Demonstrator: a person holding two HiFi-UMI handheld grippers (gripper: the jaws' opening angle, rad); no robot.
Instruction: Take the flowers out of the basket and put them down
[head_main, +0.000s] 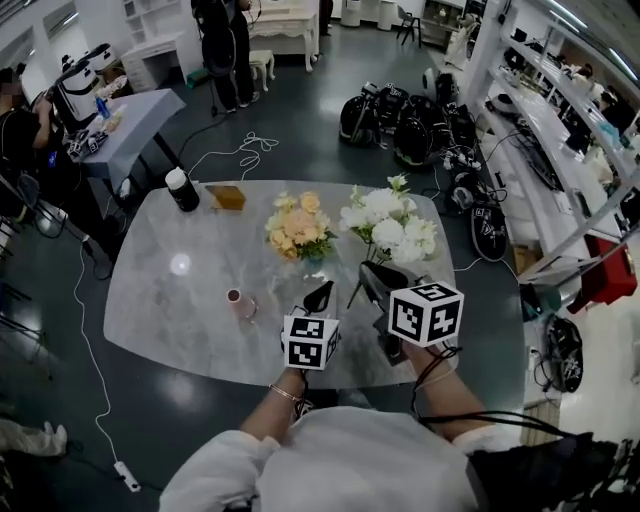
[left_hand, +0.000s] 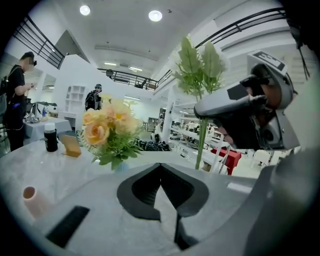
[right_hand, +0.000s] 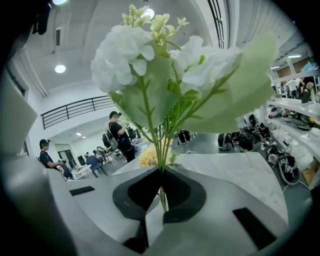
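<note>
No legible text or signs.

A pale marble table (head_main: 170, 300) stands on a dark glossy floor (head_main: 300, 110) beside long white workbenches (head_main: 545, 150).

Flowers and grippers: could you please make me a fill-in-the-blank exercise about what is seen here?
The right gripper holds the white flowers by their ____.
The left gripper is shut and holds ____.
The peach flowers stand on the ____.
Missing words: stems; nothing; table.
</note>
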